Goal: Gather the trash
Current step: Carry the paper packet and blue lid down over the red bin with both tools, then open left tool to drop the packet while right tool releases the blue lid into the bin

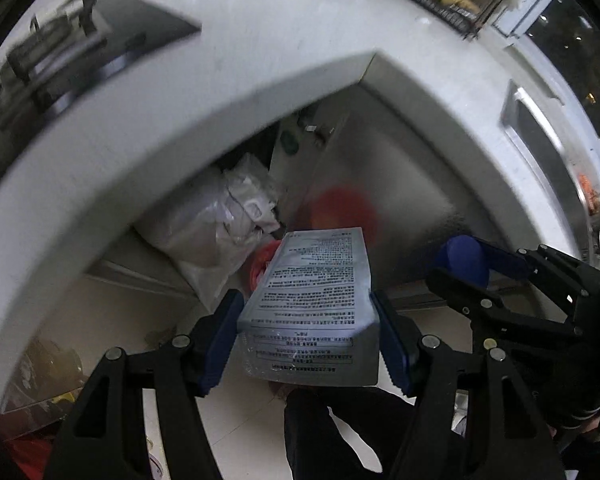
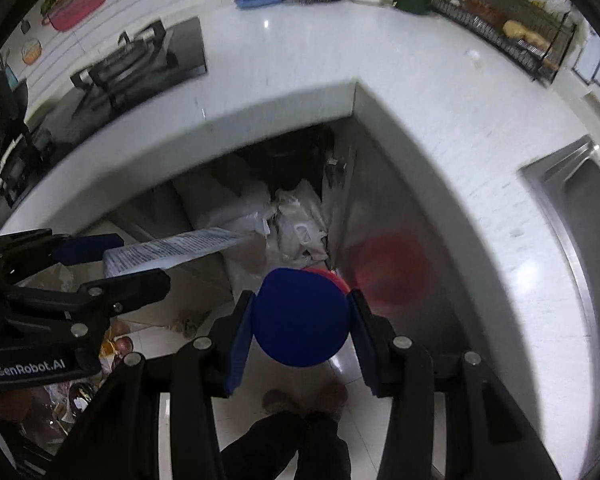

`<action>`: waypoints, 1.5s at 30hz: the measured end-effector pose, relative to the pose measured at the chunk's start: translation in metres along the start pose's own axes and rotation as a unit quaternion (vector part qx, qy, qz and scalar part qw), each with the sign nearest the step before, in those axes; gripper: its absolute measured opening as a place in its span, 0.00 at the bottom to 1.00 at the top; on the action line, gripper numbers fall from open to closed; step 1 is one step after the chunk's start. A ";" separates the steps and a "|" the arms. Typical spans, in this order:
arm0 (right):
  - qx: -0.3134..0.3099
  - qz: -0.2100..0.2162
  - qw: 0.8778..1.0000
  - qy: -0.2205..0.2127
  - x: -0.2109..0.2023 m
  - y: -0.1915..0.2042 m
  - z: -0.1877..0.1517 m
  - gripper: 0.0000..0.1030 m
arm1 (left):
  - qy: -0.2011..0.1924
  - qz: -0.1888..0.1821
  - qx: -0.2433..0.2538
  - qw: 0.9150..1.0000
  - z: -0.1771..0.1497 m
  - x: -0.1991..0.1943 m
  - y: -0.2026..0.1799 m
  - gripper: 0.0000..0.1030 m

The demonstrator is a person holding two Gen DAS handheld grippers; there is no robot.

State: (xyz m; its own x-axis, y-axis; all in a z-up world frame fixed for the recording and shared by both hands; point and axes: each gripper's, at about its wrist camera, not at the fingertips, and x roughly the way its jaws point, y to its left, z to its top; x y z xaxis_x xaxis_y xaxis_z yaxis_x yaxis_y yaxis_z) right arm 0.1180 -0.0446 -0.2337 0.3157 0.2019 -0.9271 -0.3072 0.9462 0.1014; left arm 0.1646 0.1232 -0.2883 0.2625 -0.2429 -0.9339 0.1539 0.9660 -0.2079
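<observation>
Left claw (image 1: 306,340) is clenched on a flat silver packet (image 1: 316,292) printed with text, pads pressing its two long edges, packet pointing down and forward. Right claw (image 2: 300,320) is clenched on a round blue lid or cap (image 2: 300,316), pads on opposite sides of its rim; exact identity unclear. Both claws point steeply down over the tiled floor (image 2: 344,364), side by side, near each other. The person's dark trouser legs (image 2: 296,444) show at the bottom of the right view. Just beyond the blue item sits a red bin (image 1: 260,260), mostly hidden in both views, its reflection a red blur on the steel cupboard panel (image 1: 400,176). Beside it lie white plastic bags (image 1: 236,208), tucked under the inner corner of the white bench (image 1: 260,40). Judgement: step in hand is bringing both pieces over the bin. To do it well, centre each claw above the bin mouth before loosening, keep clear of the bench edge, and drop the packet end-first so it does not catch the rim. Farther off: stove (image 2: 140,60), sink (image 2: 580,200), dish rack (image 2: 508,32).
</observation>
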 end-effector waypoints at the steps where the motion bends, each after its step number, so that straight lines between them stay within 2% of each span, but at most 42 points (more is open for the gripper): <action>1: -0.001 0.002 1.000 0.001 0.013 -0.002 -0.002 0.42 | 0.001 0.001 -0.002 1.000 -0.001 0.012 0.003 0.60; 7: 0.000 0.003 1.000 0.003 0.099 -0.013 -0.015 0.42 | -0.007 0.003 -0.006 1.000 -0.008 0.095 0.023 0.60; 12: -0.001 -0.005 1.000 -0.004 0.168 -0.026 -0.030 0.42 | -0.005 -0.015 -0.003 1.000 -0.016 0.171 0.037 0.60; 16: 0.002 -0.015 1.000 0.005 0.219 -0.040 -0.043 0.42 | 0.006 -0.025 0.001 1.000 -0.019 0.225 0.040 0.60; 20: 0.008 -0.022 1.000 0.009 0.248 -0.050 -0.046 0.42 | 0.013 -0.051 0.007 0.999 -0.020 0.269 0.037 0.61; 24: 0.020 -0.029 0.999 0.020 0.273 -0.056 -0.051 0.42 | 0.030 -0.048 0.020 0.998 -0.019 0.302 0.034 0.61; 31: 0.027 -0.029 0.999 0.014 0.268 -0.059 -0.054 0.42 | 0.045 -0.026 0.040 0.998 -0.016 0.313 0.032 0.61; 39: 0.019 -0.024 0.999 0.017 0.230 -0.051 -0.051 0.42 | 0.018 -0.014 0.025 0.999 -0.017 0.264 0.038 0.62; 40: 0.019 -0.022 0.999 0.019 0.227 -0.049 -0.050 0.42 | 0.015 -0.013 0.023 1.000 -0.018 0.259 0.039 0.66; 41: 0.017 -0.020 0.999 0.020 0.225 -0.047 -0.050 0.42 | 0.011 -0.012 0.020 1.000 -0.018 0.253 0.041 0.74; 45: 0.004 -0.014 1.000 0.018 0.223 -0.034 -0.045 0.42 | -0.014 -0.001 0.008 1.000 -0.021 0.236 0.051 0.79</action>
State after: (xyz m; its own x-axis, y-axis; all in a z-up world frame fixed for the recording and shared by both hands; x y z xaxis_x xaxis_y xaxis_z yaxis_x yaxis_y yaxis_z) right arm 0.1580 -0.0432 -0.4600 0.2910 0.1659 -0.9422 -0.2916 0.9534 0.0778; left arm 0.2140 0.1166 -0.5255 0.2878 -0.2482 -0.9250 0.1694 0.9638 -0.2059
